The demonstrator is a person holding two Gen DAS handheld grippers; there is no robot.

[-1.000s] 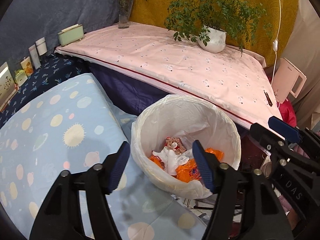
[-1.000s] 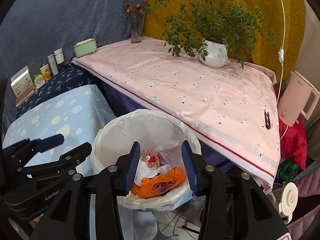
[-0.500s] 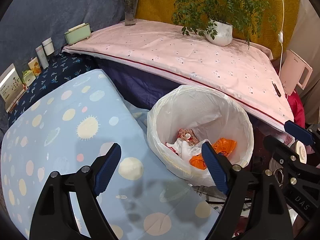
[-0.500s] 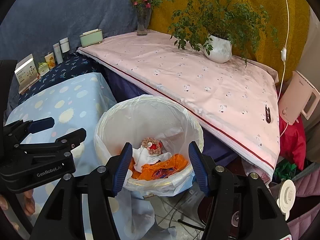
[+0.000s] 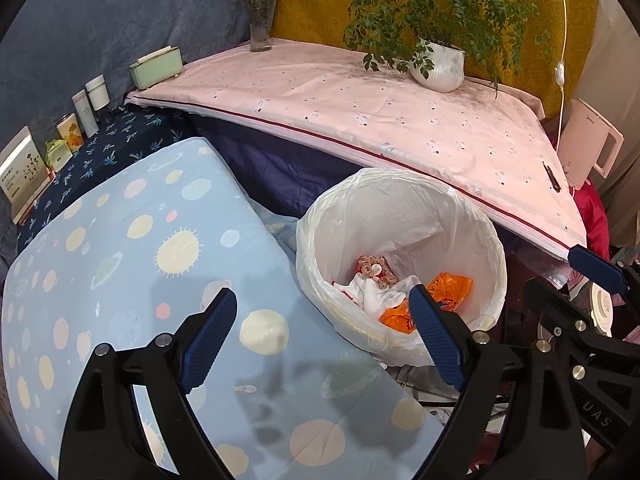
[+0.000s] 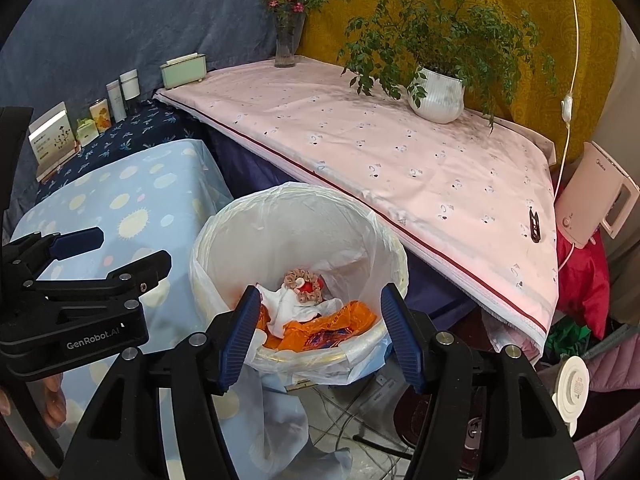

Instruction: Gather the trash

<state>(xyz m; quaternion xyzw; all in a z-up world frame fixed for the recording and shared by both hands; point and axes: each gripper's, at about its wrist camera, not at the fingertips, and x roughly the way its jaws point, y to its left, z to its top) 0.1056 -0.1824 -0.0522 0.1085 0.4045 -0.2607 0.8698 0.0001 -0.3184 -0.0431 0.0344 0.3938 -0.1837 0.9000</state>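
Note:
A white-lined trash bin [image 5: 400, 176] stands on the floor between a blue dotted cloth and a pink table. Inside lie an orange wrapper [image 5: 450, 284], white tissue [image 5: 376, 294] and a crumpled brown-and-red scrap [image 5: 372, 266]. My left gripper [image 5: 321, 292] hovers over the bin's near-left rim, its jaws opening with nothing between them. My right gripper [image 6: 320, 291] hangs above the bin [image 6: 300, 196] at its near rim, also opening and empty, with the orange wrapper [image 6: 340, 320] below it. Each gripper shows at the edge of the other's view.
The blue dotted cloth [image 5: 140, 272] covers a surface left of the bin. Behind it, the pink-clothed table [image 5: 380, 112] carries a potted plant [image 5: 438, 68], a flower vase [image 5: 261, 28], a green box [image 5: 156, 66] and a black clip [image 5: 551, 172]. A pink kettle [image 6: 596, 196] stands right. Cables lie on the floor.
Both grippers' jaws have spread wider. The bin has slid a little to the right in the left wrist view. The trash lies in the bin as before.

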